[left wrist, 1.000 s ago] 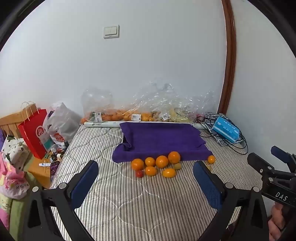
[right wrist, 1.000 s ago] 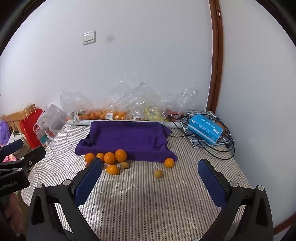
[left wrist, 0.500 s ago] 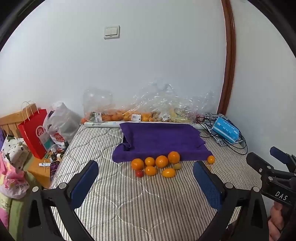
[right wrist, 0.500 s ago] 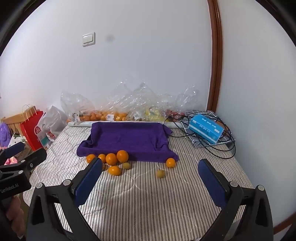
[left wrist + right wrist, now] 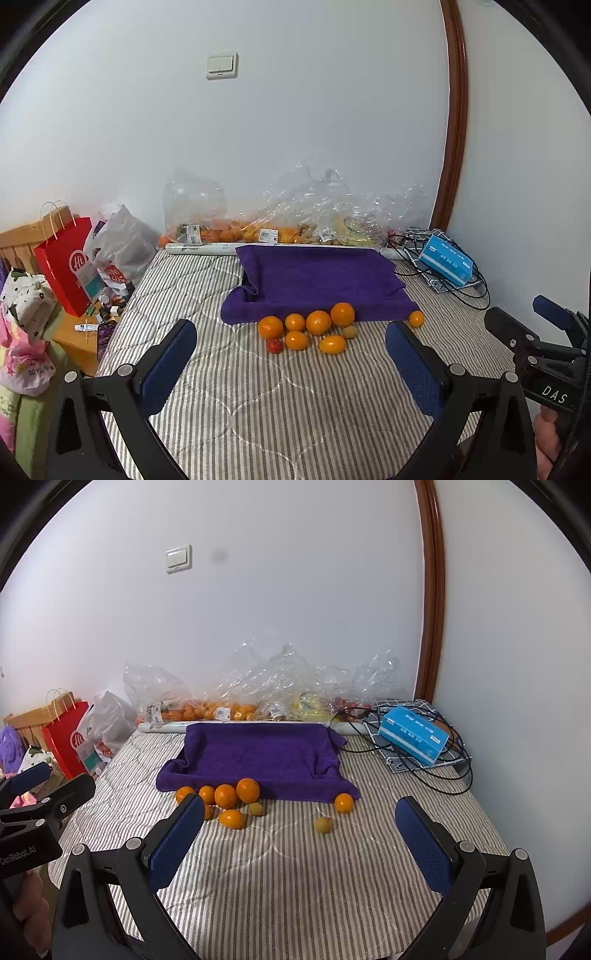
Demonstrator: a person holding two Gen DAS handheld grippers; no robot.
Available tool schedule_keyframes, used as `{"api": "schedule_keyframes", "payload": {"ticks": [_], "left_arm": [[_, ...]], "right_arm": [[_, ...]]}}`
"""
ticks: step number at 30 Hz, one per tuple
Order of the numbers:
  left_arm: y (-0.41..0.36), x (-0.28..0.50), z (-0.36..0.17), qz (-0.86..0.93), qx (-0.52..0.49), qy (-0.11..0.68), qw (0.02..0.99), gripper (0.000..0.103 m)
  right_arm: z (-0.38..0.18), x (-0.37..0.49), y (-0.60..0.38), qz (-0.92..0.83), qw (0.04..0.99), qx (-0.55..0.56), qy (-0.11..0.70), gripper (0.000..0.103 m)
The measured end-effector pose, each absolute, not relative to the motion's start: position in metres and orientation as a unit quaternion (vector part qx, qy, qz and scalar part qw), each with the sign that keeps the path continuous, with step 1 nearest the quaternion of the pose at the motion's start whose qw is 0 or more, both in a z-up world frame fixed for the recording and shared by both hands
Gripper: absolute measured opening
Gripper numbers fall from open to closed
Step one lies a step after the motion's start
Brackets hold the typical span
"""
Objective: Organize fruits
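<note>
A purple towel (image 5: pixel 317 280) lies on the striped mattress (image 5: pixel 258 398), its edges turned up like a tray (image 5: pixel 258 753). Several oranges (image 5: pixel 318 322) cluster at its front edge, with a small red fruit (image 5: pixel 274 345) and a greenish one (image 5: pixel 349 331). One orange (image 5: pixel 344 802) and a small yellow fruit (image 5: pixel 323 825) lie apart to the right. My left gripper (image 5: pixel 291 354) hovers open, short of the cluster. My right gripper (image 5: pixel 300 830) is open too, above the mattress in front of the stray fruits. Nothing sits between either pair of fingers.
Clear plastic bags of fruit (image 5: pixel 295 229) line the wall behind the towel. A blue box (image 5: pixel 413 734) rests on tangled black cables at the right. A red paper bag (image 5: pixel 66 262) and a grey bag (image 5: pixel 122 243) stand left of the mattress, beside a wooden stand.
Both grippers have drifted slightly toward the fruit; the right view has risen a little. Both stay open and no fruit has moved.
</note>
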State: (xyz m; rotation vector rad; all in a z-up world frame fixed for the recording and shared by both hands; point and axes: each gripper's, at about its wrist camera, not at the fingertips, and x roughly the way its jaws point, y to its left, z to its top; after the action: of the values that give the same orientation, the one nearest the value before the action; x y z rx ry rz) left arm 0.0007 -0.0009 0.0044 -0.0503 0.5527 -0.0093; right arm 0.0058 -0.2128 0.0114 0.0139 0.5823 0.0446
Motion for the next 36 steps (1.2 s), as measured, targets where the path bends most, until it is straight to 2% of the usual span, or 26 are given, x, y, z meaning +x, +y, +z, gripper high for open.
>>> {"api": "schedule_keyframes", "payload": {"ticks": [36], "left_arm": [[0.0031, -0.0067, 0.0053, -0.007, -0.027, 0.267, 0.963, 0.103]], "right_arm": [[0.0118, 0.0000, -0.2150, 0.027, 0.959, 0.012, 0.280, 0.102]]}}
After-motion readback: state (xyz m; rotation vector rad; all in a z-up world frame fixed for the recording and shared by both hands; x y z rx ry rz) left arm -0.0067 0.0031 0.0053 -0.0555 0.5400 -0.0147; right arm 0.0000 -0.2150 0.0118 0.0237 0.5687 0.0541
